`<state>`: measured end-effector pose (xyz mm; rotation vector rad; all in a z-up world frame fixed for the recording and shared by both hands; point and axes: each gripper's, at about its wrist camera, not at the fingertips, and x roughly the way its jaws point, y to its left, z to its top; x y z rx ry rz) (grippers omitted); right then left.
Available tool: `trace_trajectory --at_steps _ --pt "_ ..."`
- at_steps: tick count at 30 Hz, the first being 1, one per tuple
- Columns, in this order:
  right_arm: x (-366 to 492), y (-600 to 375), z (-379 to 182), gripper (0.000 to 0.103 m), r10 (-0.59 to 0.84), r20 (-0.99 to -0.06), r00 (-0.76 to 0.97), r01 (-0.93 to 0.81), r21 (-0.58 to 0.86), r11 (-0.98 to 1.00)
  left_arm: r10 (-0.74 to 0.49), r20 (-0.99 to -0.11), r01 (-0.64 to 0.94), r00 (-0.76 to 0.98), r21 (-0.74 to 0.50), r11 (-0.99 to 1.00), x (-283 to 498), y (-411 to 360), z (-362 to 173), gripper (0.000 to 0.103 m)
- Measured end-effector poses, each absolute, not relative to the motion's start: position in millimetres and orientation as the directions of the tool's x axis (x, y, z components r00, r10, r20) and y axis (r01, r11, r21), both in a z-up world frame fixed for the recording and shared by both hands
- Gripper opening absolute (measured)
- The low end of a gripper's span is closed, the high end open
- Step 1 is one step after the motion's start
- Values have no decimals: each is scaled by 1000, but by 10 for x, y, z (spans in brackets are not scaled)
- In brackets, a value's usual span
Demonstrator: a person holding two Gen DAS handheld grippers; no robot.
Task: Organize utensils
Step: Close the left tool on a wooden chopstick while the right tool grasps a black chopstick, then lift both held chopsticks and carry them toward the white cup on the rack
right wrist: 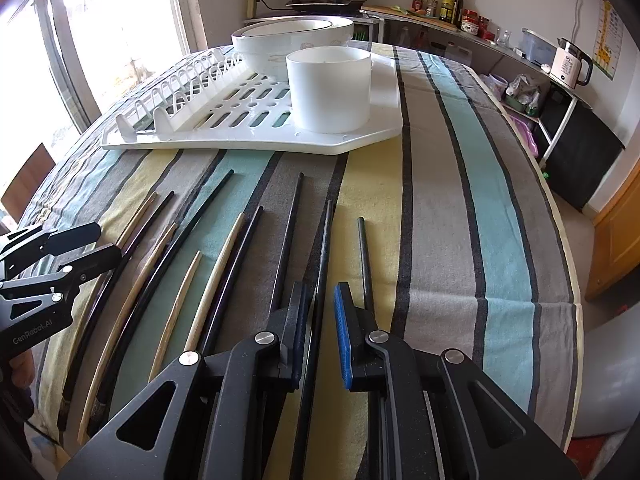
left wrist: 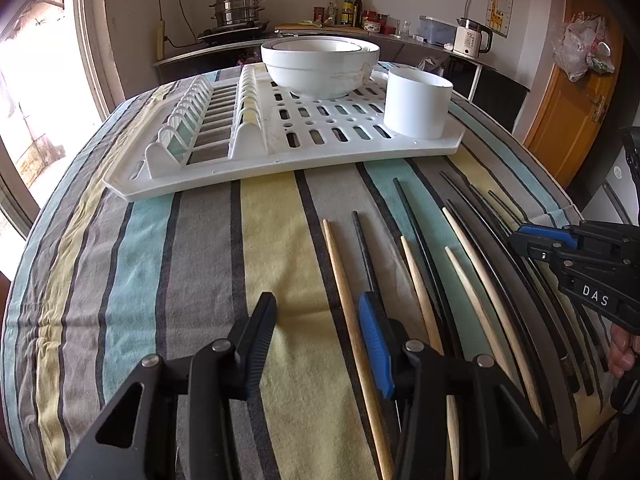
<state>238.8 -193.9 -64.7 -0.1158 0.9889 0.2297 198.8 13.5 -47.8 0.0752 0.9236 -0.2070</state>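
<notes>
I am looking down at a desk covered with a striped cloth (left wrist: 208,264). A row of chopsticks lies on the cloth, some pale wood and some black, side by side and pointing away from me. My left gripper (left wrist: 318,312) hangs low over the left end of the row. Its jaws are partly spread, and a wooden chopstick (left wrist: 344,300) runs between them. The blue pad sits just beside that stick, but I cannot tell if it touches it. My right gripper (right wrist: 320,312) is at the other end of the row. Its jaws are close together with only a thin gap, and a black chopstick (right wrist: 324,256) runs up through that gap. It looks pinched, but I cannot tell if the pads really press on it. Another short black chopstick (right wrist: 365,256) lies just to the right of it. From the left view I can see the right gripper off to the side with a bit of a hand (left wrist: 622,350) behind it. Farther back on the cloth sits a white dish rack (left wrist: 320,148). A big white bowl (left wrist: 320,68) rests on it, and a white round cup holder (left wrist: 416,104) stands on its right corner, well apart from the chopsticks. Behind the desk there is a counter with a steel steamer pot (left wrist: 238,10) and a white kettle (left wrist: 472,38).
</notes>
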Motion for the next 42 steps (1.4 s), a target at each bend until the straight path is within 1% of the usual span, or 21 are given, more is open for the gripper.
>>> trace_trajectory --at_steps 5,7,8,9,10,11,13,14,18,22,34,42 --pt "2474 -1892 -638 14 123 -850 513 -254 -13 967 -111 -805 218 583 23 976 2048 65 -488 40" --pt "2504 -1889 -634 14 125 -854 505 -256 -10 967 -114 -806 232 581 30 972 2080 31 -490 33" --pt "2515 -1890 -633 14 127 -856 502 -258 -8 966 -114 -808 232 579 29 972 2092 27 -489 31" --pt "2523 -1888 -632 13 131 -857 499 -260 -4 966 -114 -808 236 578 32 971 2103 17 -488 27" --pt "2527 -1892 -631 9 141 -857 495 -265 5 964 -116 -807 245 578 36 969 2107 -1 -489 22" --pt "2533 -1889 -633 6 149 -857 493 -269 12 963 -117 -807 250 579 38 968 2110 -12 -489 21" --pt "2539 -1889 -633 6 156 -858 490 -269 21 963 -121 -808 258 576 39 965 2114 -33 -491 11" --pt "2538 -1897 -631 6 168 -857 488 -272 34 962 -120 -808 261 577 43 964 2115 -45 -492 9" --pt "2482 -1939 -574 5 214 -839 500 -275 80 958 -134 -806 261 576 27 965 2115 -14 -477 7" --pt "2391 -1996 -409 5 247 -806 538 -275 109 955 -161 -786 264 597 3 964 2049 47 -363 7" --pt "2122 -2165 268 5 323 -670 668 -283 172 944 -293 -671 304 681 -105 947 1800 229 286 7" --pt "2080 -2221 542 5 336 -606 721 -287 181 941 -349 -610 327 711 -152 933 1788 261 590 7"
